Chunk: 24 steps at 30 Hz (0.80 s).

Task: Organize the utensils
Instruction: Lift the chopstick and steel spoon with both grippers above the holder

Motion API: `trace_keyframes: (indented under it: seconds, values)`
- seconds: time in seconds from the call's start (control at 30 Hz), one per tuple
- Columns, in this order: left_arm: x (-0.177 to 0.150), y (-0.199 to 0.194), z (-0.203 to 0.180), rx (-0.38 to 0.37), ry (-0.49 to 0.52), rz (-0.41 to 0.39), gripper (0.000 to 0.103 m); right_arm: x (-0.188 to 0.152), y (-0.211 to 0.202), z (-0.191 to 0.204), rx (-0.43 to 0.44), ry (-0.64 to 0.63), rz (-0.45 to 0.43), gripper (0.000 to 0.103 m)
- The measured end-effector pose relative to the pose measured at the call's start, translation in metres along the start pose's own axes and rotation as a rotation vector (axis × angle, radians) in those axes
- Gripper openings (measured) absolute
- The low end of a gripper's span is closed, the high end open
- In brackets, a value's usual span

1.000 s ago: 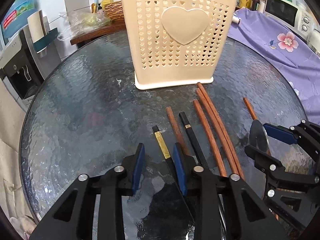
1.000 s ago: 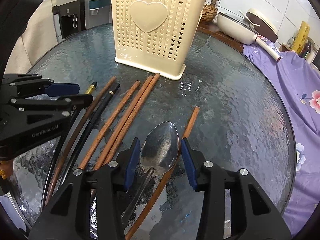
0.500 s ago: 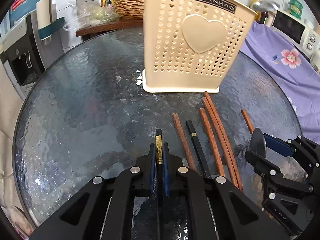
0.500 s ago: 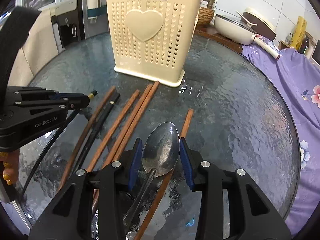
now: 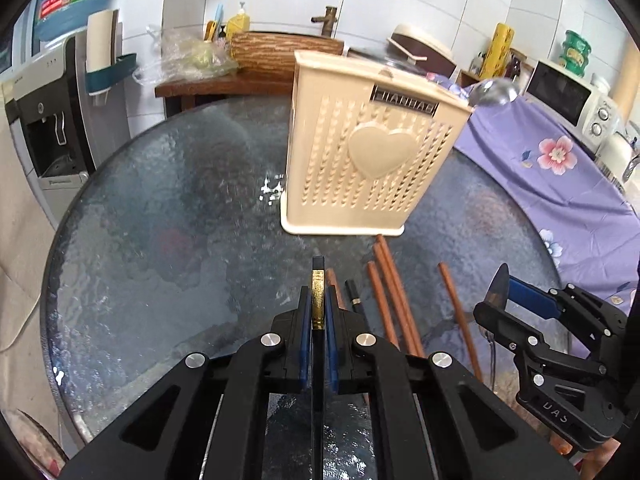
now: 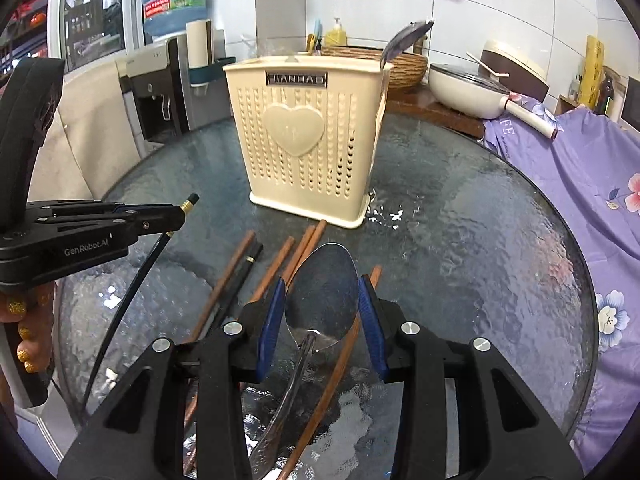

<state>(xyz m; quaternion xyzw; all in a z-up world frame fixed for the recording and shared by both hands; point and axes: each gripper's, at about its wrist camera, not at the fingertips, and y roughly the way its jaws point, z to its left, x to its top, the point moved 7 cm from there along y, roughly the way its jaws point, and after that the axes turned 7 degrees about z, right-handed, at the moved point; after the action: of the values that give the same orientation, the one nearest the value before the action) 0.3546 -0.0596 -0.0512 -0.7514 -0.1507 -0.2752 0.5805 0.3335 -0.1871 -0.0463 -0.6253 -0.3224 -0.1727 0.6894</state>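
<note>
At the left edge of the right wrist view, the left gripper (image 6: pixel 182 210) is pinching a black chopstick (image 6: pixel 132 280) near its gold band, and this chopstick is hanging above the glass table (image 6: pixel 480 240). In the upper middle, the cream utensil holder (image 6: pixel 304 144) is standing upright with a spoon (image 6: pixel 404 38) sticking out of it. Below it, brown chopsticks (image 6: pixel 276 264) are lying on the glass. At the bottom middle, the right gripper (image 6: pixel 322 312) is squeezing the bowl of a metal spoon (image 6: pixel 324 292).
</note>
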Motion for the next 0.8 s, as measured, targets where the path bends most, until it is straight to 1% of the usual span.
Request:
trace_keyframes:
  seconds: [0.17, 0.3, 0.67, 0.8]
  values:
    - [0.003, -0.016, -0.003, -0.006, 0.009, -0.032, 0.007, 0.006, -0.012, 0.002, 0.011, 0.001, -0.027, 0.038]
    - [0.003, -0.029, -0.004, -0.017, 0.019, -0.054, 0.007, 0.009, -0.021, 0.004, 0.037, 0.006, -0.041, 0.038]
    - [0.013, -0.083, -0.021, -0.059, 0.062, -0.166, 0.006, 0.024, -0.054, 0.015, 0.057, -0.03, -0.104, 0.037]
    - [0.016, -0.096, -0.027, -0.072, 0.07, -0.199, 0.006, 0.028, -0.062, 0.018, 0.06, -0.042, -0.118, 0.037]
